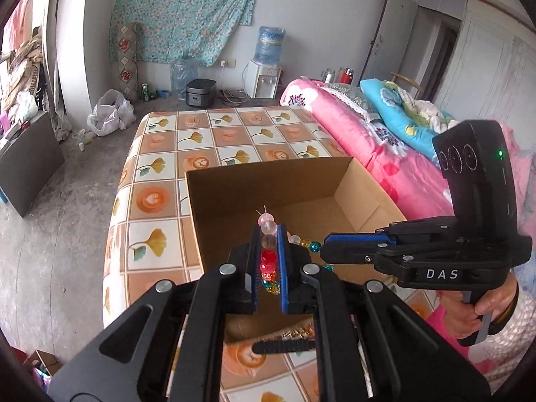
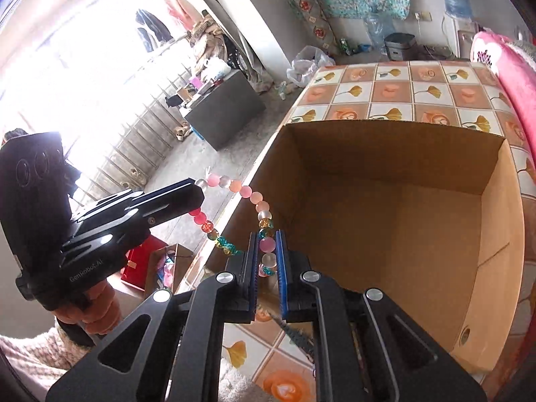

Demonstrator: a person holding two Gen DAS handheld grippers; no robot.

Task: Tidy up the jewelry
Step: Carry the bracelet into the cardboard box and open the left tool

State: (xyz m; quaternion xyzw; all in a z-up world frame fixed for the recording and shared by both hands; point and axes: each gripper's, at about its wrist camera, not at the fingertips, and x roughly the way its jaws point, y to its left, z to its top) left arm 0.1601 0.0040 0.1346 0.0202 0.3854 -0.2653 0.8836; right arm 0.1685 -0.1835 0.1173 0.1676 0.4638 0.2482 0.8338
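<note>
My bead bracelet (image 2: 249,197) hangs in the air between my two grippers, just over the near edge of the open cardboard box (image 2: 395,207). Its beads are pink, red, clear and sparkly blue and gold. I think it is light and floppy, like a string, so it sags in a loop where nothing holds it. The round beads look smooth and could slip, and the thread might snap if I pull too hard. The best place to hold it is right on a few beads in a row, and that is what I am doing. My left gripper (image 1: 268,251) is squeezed onto the red and clear beads. My right gripper (image 2: 268,254) is squeezed onto a pink bead and a white one. Both point down at a slant toward the box, which sits on a table with a flowery cloth (image 1: 160,154). My right hand (image 1: 469,311) grips its handle beside the pink bedding (image 1: 338,117)
</note>
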